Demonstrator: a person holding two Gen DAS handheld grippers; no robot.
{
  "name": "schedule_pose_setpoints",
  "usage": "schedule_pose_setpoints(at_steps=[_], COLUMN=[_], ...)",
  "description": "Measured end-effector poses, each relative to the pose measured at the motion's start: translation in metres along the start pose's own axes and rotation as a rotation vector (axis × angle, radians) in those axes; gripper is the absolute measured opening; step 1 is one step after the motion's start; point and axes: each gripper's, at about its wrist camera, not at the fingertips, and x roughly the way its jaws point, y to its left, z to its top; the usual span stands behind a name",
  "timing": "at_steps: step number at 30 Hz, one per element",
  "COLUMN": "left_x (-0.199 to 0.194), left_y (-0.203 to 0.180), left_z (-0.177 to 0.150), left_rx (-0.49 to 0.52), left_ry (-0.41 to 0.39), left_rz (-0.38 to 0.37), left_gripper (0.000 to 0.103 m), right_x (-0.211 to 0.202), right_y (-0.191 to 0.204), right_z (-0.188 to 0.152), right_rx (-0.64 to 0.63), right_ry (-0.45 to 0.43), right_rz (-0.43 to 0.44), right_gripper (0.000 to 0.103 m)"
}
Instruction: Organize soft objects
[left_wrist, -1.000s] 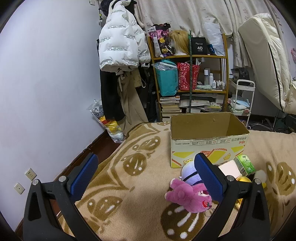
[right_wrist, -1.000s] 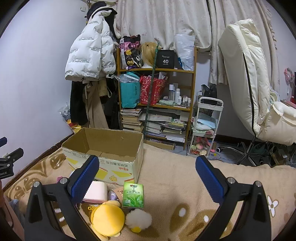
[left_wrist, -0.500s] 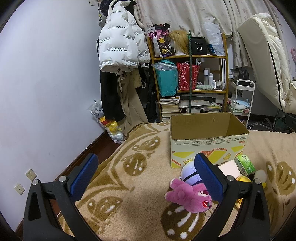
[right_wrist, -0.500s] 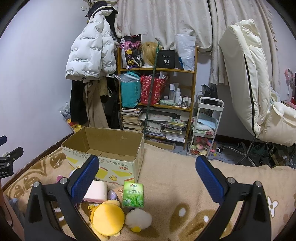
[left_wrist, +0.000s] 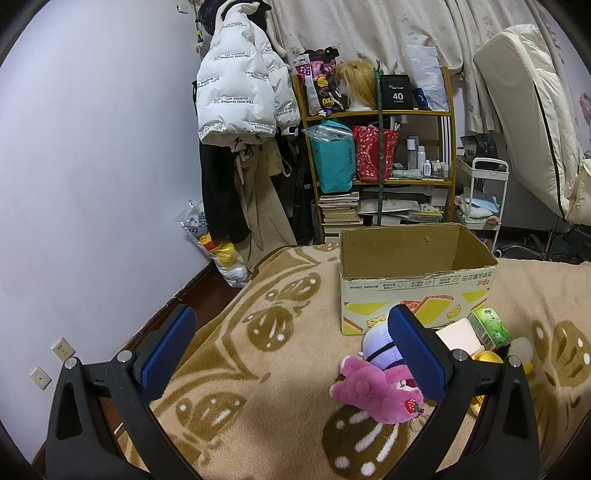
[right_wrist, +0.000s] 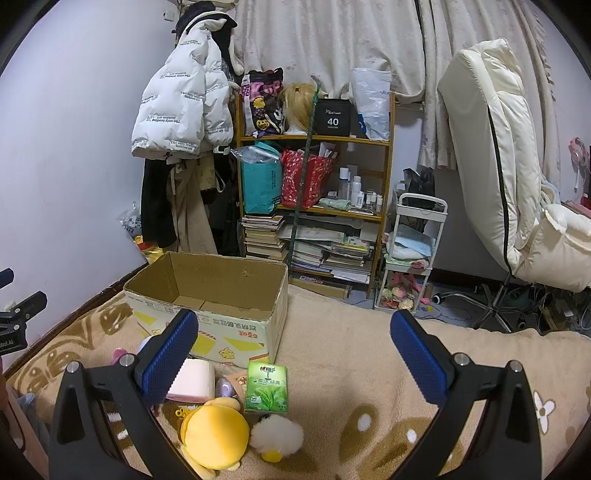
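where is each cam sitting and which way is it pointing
Left wrist: on the open left gripper, low over the blanket, facing the cardboard box; pink plush beside its right finger.
Right wrist: on the open right gripper, facing the bookshelf; yellow plush below.
Shared: box, shelf, green tissue pack.

Both hand-held grippers, L (left_wrist: 291, 347) & R (right_wrist: 295, 349), wide apart, nothing held.

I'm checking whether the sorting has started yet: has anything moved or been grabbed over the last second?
Nothing visibly changed. Both the left gripper and right gripper hang open and hold nothing. The pink plush, yellow plush and green tissue pack lie on the blanket in front of the cardboard box, as before.
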Motion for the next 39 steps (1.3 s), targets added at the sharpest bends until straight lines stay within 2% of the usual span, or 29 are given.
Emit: schedule_pose_setpoints(at_steps=[39], left_x=[0.0], left_y=[0.001], left_z=[-0.001], left_rx=[0.005], left_ry=[0.0], left_rz=[0.002], left_gripper=[0.102], right_x=[0.005], right_y=[0.027], right_z=[-0.018], right_rx=[-0.02], right_ry=[0.003], right_rz=[0.001], right_gripper=[0.103])
